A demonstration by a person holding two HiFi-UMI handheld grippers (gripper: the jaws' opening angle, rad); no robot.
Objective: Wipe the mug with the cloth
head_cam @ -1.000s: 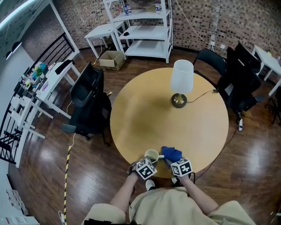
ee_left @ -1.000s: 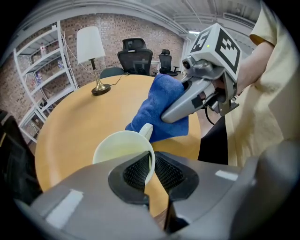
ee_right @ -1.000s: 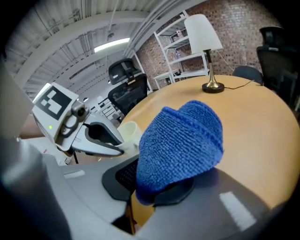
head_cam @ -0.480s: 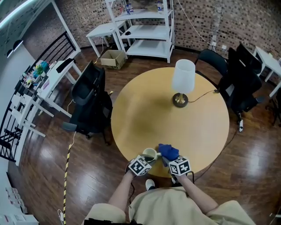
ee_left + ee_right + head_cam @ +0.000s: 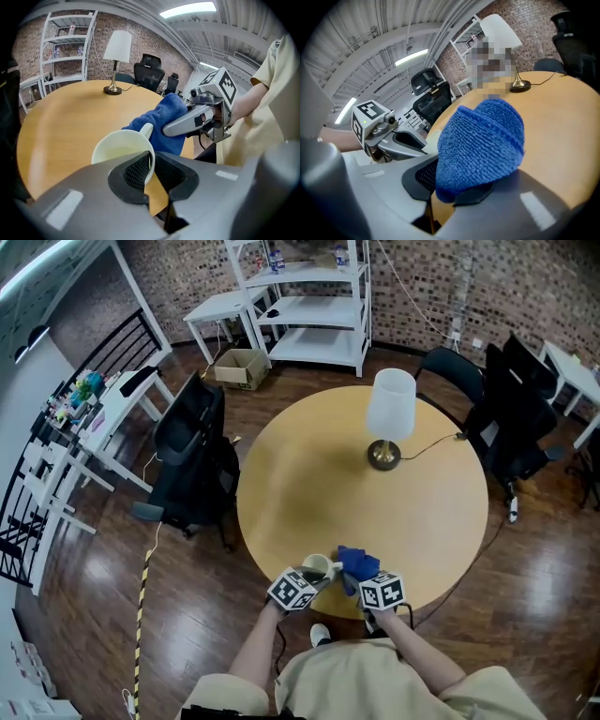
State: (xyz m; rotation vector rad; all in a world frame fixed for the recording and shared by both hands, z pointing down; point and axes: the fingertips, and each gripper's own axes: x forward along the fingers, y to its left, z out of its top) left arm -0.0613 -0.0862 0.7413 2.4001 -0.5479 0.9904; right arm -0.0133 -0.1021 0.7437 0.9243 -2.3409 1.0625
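**Thin pinch on the mug, right at the desk's edge**

Your left tongs point(image 5: 149, 172) are clamped on only the rim wall of the mug point(image 5: 119, 151), which is at the 6 o'clock edge of the desk point(image 5: 309, 465), nearest you. Your right tongs point(image 5: 452, 190) are clamped on the bunched blue cloth point(image 5: 480, 140), which is at the mug's 3 o'clock, by the handle point(image 5: 146, 131). If you push the cloth hard sideways, the mug may twist out of that narrow pinch and drop off the edge. The folds could also snag the handle.

Brick wall point(image 5: 525, 287), dark wood floor point(image 5: 187, 596), round table point(image 5: 309, 484), lamp point(image 5: 389, 409), white shelves point(image 5: 314, 310)
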